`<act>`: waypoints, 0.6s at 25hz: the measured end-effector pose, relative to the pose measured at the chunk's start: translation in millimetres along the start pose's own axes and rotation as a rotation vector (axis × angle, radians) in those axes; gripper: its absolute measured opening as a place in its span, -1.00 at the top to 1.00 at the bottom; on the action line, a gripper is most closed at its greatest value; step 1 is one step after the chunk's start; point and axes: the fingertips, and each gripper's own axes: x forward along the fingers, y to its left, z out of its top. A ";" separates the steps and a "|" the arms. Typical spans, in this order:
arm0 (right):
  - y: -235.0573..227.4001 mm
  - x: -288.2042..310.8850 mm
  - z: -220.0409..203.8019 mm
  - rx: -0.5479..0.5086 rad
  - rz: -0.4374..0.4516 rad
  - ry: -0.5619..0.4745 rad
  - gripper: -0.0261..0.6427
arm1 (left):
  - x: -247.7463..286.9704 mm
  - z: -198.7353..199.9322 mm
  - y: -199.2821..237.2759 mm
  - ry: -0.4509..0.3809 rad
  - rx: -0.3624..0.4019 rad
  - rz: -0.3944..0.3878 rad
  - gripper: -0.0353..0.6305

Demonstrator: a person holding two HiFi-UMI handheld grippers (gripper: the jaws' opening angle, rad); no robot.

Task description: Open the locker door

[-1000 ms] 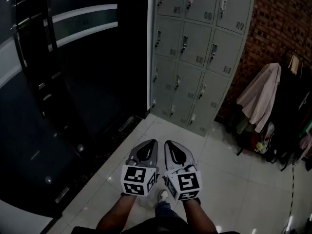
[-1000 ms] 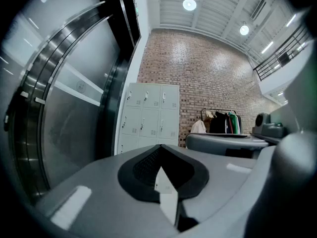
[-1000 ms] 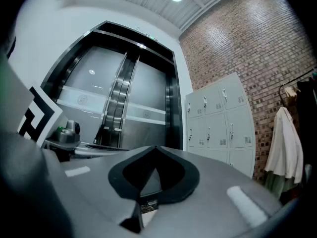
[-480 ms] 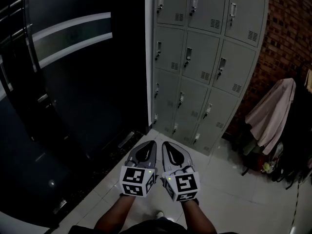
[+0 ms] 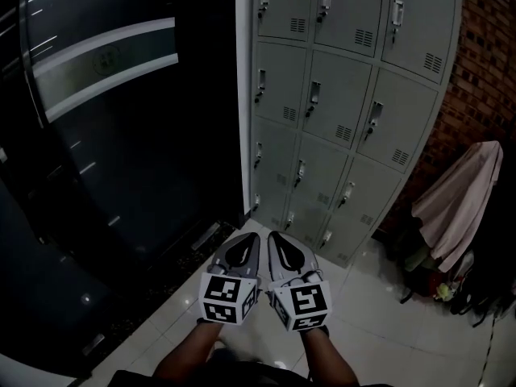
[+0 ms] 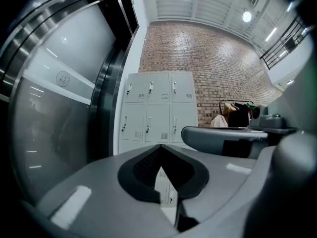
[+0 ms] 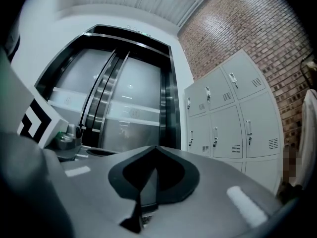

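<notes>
Right hand-held gripper (image 5: 275, 237) closed; lockers (image 5: 339, 107) apparently closed

Grey lockers (image 5: 339, 111) on tiled floor (image 5: 387, 333)

Locker: I'm seeing a grey metal locker bank (image 5: 339, 103) standing upright ahead of me.
Doors: all sitting shut, handles (image 5: 315, 89) at left edges.

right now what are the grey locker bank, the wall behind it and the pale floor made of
Grey locker bank: likely painted sheet metal, matte; vent slots.
Red brick wall: bare brick; mortar lines show.
Pale floor: glossy tile, probably ceramic; grout lines, reflections.
</notes>
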 end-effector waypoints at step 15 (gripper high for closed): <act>-60.4 152.4 -27.7 -0.042 -0.007 0.025 0.92 | 134.6 8.0 95.6 -0.010 -0.030 -0.032 0.88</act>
